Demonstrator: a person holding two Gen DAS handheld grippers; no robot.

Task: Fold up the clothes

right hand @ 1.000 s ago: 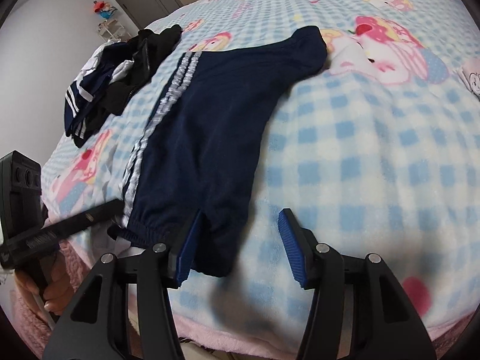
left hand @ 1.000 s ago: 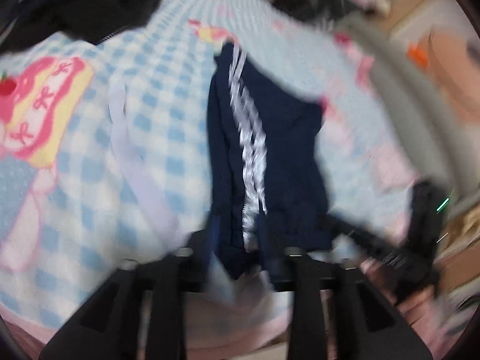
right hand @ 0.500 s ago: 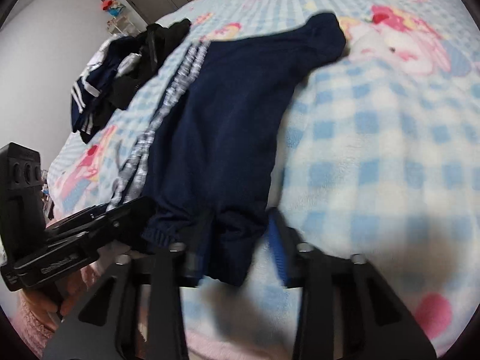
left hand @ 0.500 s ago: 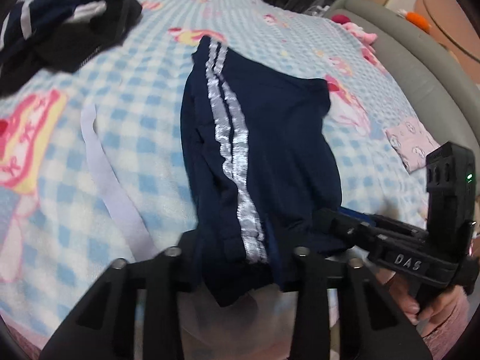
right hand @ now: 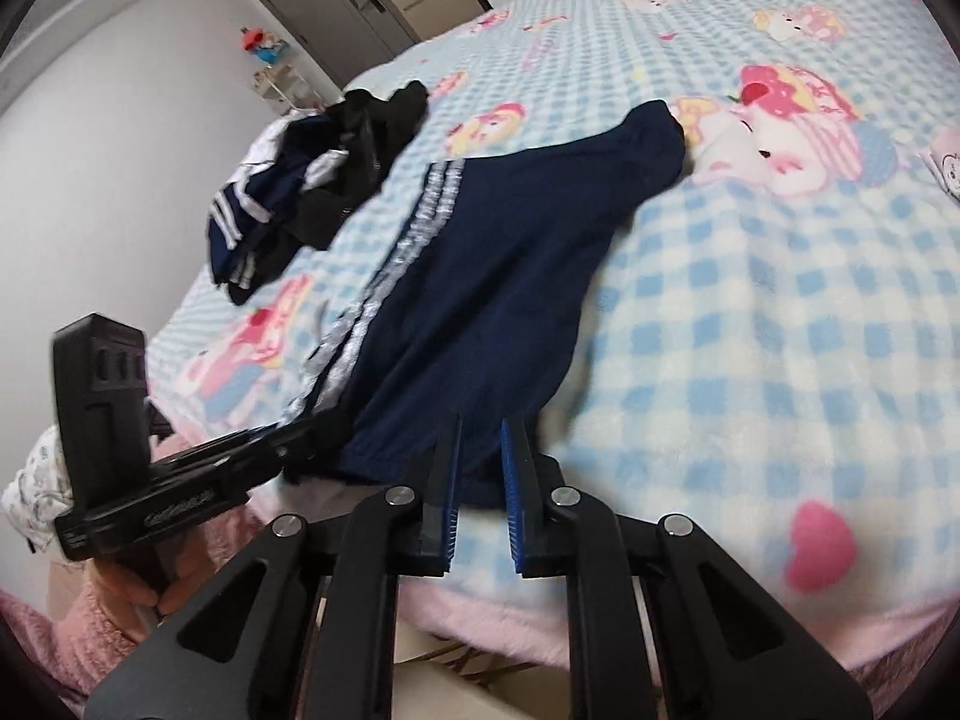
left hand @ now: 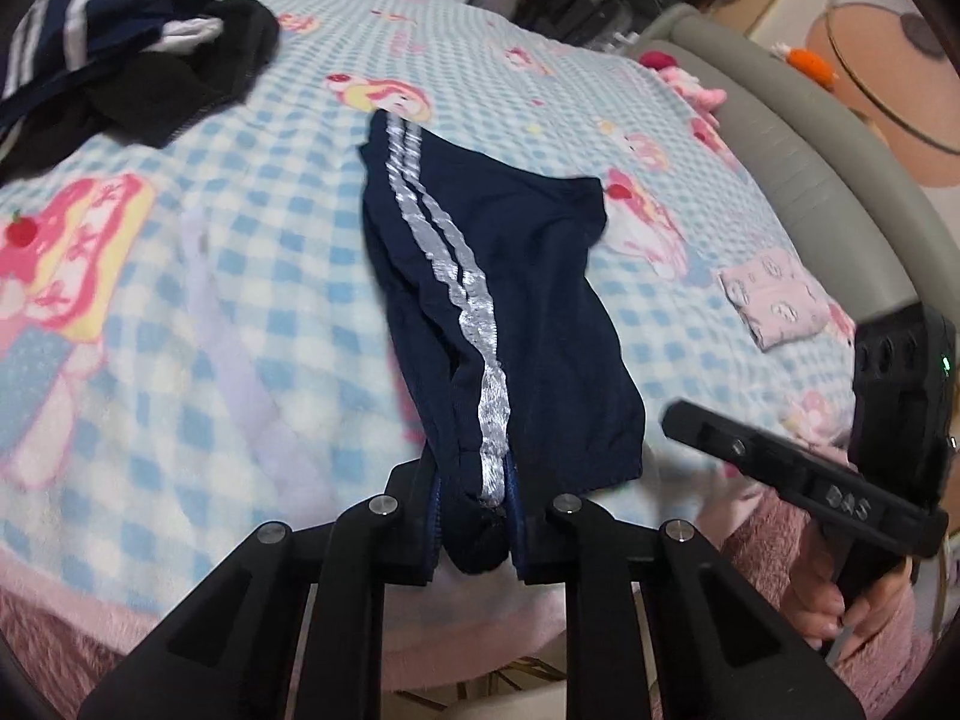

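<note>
Slippage threatens if either closing tool loosens: left tool (left hand: pixel 474 531) pinches the navy trousers (left hand: pixel 510 300) hem, right tool (right hand: pixel 480 510) clamps its other corner.

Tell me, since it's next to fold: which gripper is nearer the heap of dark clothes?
Left. The left gripper grips the navy striped trousers on the heap's side; the right gripper grips their far side.

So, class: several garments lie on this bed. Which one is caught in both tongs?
The striped navy trousers, pinched at the near hem. The dark pile and the pink cloth lie untouched.
</note>
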